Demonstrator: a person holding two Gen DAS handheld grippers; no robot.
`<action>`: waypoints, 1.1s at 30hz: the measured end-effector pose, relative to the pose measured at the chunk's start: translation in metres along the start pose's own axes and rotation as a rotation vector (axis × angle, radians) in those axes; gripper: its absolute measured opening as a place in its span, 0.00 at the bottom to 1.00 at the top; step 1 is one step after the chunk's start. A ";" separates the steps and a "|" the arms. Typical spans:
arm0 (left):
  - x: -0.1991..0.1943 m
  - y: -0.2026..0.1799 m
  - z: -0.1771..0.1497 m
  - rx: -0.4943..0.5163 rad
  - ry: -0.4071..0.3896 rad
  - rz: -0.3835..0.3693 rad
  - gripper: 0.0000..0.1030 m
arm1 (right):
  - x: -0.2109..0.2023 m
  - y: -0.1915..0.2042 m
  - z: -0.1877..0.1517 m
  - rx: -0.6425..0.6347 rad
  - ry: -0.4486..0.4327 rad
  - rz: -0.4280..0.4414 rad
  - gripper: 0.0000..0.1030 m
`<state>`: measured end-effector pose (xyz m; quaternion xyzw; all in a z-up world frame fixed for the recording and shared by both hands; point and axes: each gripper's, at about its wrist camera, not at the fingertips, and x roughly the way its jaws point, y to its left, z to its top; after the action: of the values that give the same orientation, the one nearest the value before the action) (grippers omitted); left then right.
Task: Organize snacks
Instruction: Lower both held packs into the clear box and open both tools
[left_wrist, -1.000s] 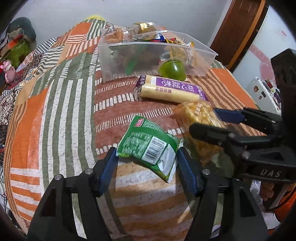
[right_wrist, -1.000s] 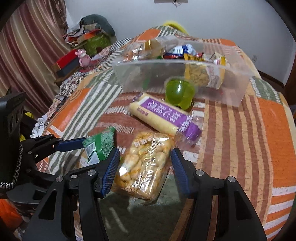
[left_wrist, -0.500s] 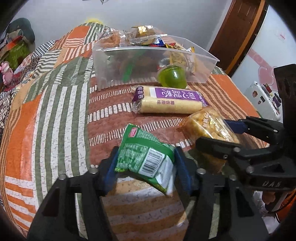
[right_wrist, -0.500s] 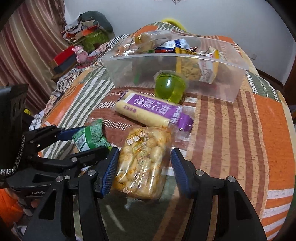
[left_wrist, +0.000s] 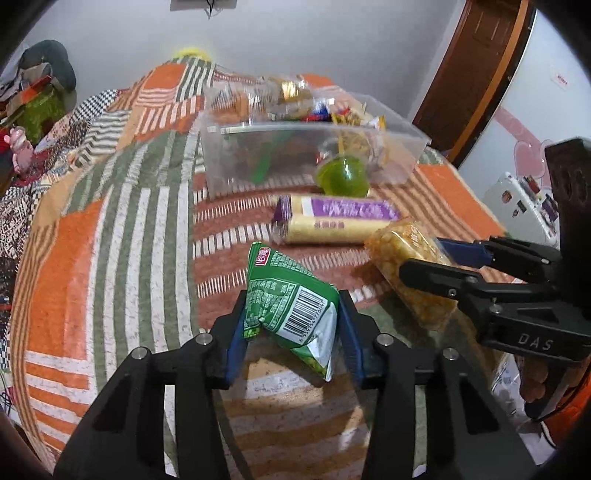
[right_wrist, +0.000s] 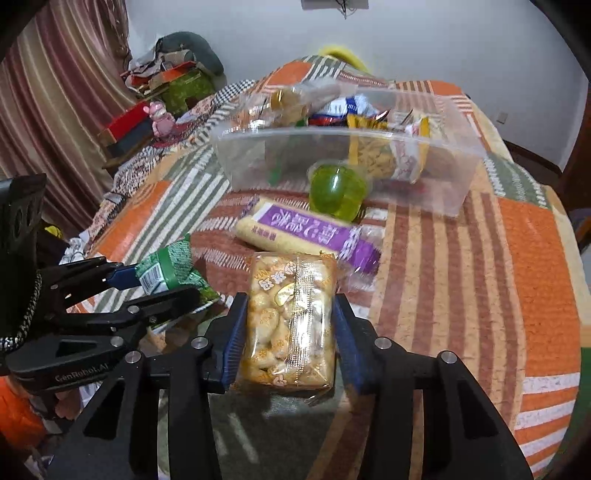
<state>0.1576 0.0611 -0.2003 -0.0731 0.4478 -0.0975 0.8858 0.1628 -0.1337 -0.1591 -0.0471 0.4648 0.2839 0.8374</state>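
Surface: orange, green and white striped patchwork cloth (left_wrist: 110, 229).
Room: wooden door (left_wrist: 476, 70) seen far right.
Writing: "DAS" is printed on the right gripper (right_wrist: 290, 325); "GenRobot.AI" on the left gripper (left_wrist: 291, 325).
Left tongs: clamped on a green packet (left_wrist: 291, 302).
Right tongs: clamped on a yellow biscuit pack (right_wrist: 290, 317).

Each hand-held gripper is matte black plastic with angular, open-framed arms. The left hand-held gripper (left_wrist: 291, 328) carries blue pads (left_wrist: 236, 343) and round silver screws (left_wrist: 202, 339); "GenRobot.AI" is printed on its side. The right hand-held gripper (right_wrist: 290, 334) matches it and is marked "DAS". An orange sleeve (right_wrist: 20, 413) shows behind.
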 end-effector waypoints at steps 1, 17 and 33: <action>-0.003 0.000 0.002 0.001 -0.009 0.000 0.43 | -0.002 0.000 0.001 0.002 -0.007 -0.002 0.40; -0.022 -0.013 0.072 0.053 -0.152 0.029 0.43 | -0.039 -0.026 0.042 0.036 -0.171 -0.063 0.40; 0.004 0.013 0.149 0.013 -0.235 0.062 0.43 | -0.029 -0.049 0.104 0.032 -0.271 -0.135 0.40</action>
<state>0.2818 0.0787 -0.1181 -0.0643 0.3423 -0.0636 0.9352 0.2542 -0.1514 -0.0860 -0.0261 0.3476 0.2235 0.9103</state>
